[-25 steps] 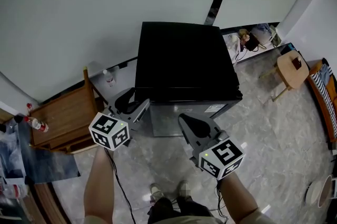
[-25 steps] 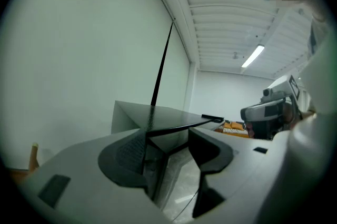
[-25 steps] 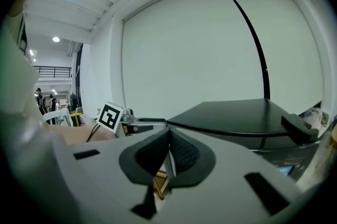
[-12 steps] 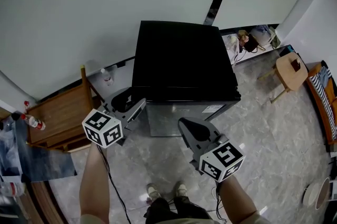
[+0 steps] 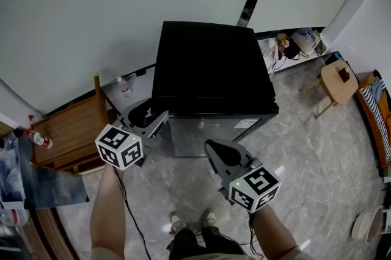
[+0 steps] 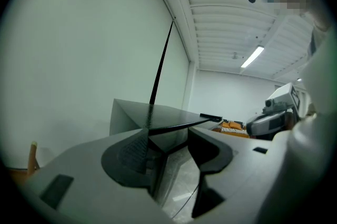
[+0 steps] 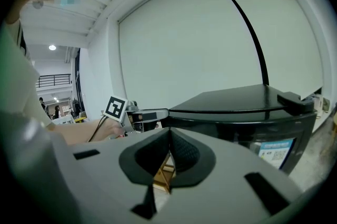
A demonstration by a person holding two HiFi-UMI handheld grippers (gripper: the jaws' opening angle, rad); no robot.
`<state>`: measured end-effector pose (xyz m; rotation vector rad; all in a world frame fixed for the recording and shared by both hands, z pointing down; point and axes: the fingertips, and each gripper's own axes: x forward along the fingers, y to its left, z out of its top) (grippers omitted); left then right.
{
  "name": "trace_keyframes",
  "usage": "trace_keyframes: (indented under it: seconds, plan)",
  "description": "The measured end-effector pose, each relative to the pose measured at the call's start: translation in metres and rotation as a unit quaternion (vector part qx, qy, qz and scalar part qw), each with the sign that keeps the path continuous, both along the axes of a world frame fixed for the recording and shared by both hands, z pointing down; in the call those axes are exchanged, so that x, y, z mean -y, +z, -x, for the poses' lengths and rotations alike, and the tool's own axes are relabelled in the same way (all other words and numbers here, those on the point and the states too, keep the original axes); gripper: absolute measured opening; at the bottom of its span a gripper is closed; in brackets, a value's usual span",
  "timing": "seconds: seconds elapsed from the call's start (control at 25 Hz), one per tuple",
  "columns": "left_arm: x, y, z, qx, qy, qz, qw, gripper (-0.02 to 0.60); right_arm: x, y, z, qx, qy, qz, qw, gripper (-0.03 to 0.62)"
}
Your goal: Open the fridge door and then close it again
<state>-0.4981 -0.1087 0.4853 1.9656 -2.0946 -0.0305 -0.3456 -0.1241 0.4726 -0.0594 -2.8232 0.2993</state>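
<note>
A black-topped mini fridge [image 5: 211, 66] stands against the wall, its steel-grey door [image 5: 214, 133] closed and facing me. My left gripper [image 5: 160, 121] is at the fridge's front left corner. In the left gripper view its jaws [image 6: 168, 152] stand apart with the corner edge of the fridge [image 6: 158, 128] between them; the right pad is clear of it. My right gripper [image 5: 211, 146] hangs in front of the door, apart from it. It is shut [image 7: 169, 139] with nothing in it, and the fridge [image 7: 247, 107] is at its right.
A wooden chair [image 5: 70, 133] stands left of the fridge, with a bottle [image 5: 126, 89] behind it by the wall. A round wooden stool [image 5: 339, 79] and some clutter [image 5: 293, 42] are at the right. A cable [image 5: 137, 216] trails on the tiled floor by my feet.
The right gripper has sunk a little in front of the door. The left gripper has kept its place at the fridge's corner. The door has stayed closed.
</note>
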Motion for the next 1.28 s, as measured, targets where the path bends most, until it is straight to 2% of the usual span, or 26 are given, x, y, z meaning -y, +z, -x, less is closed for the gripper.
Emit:
trace_keyframes:
  seconds: [0.68,0.96,1.28]
  plan:
    - [-0.001,-0.001,-0.001,0.007,-0.013,0.016,0.9998,0.230,0.005,0.012,-0.017,-0.014,0.009,0.003,1.000,-0.003]
    - [-0.023,-0.002,-0.027,0.004,-0.032,0.013,0.9994,0.230,0.004,0.011,-0.023,-0.016,0.009,-0.001,1.000,-0.003]
    - [-0.037,-0.002,-0.041,0.003,-0.052,0.015,0.9985,0.230,-0.016,0.005,-0.042,-0.016,0.008,-0.006,1.000,-0.003]
